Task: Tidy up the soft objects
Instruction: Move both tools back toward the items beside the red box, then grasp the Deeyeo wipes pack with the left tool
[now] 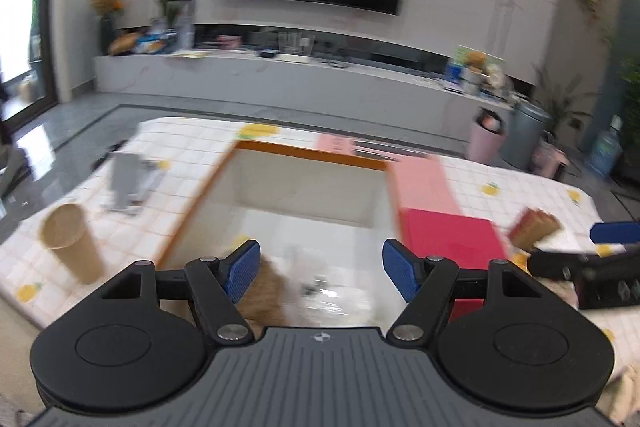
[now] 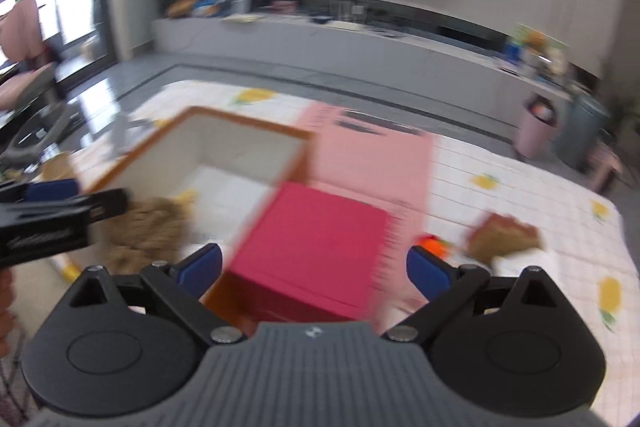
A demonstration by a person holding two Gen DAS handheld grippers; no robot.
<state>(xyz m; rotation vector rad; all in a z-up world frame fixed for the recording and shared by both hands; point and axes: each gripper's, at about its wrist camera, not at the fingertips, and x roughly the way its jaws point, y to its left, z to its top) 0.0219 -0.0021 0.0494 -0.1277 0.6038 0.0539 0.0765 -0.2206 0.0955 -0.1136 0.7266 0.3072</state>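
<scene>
A white storage box with an orange rim (image 1: 308, 151) (image 2: 244, 125) stands on the table. A brown plush toy (image 1: 266, 287) (image 2: 148, 227) and something white and shiny (image 1: 332, 291) lie in its near part. My left gripper (image 1: 318, 269) is open and empty just above them. My right gripper (image 2: 314, 265) is open and empty over a magenta box (image 2: 316, 247) (image 1: 452, 233). A second brown plush (image 2: 504, 233) (image 1: 534, 227) lies on the table to the right, with a small orange thing (image 2: 434, 245) beside it. The frames are motion-blurred.
A pale pink box (image 2: 372, 155) (image 1: 424, 183) lies behind the magenta one. A paper cup (image 1: 74, 243) and a grey stand (image 1: 130, 183) are on the left of the checked tablecloth (image 2: 520, 187). A TV cabinet (image 1: 280, 75) and bins (image 1: 524, 135) stand beyond.
</scene>
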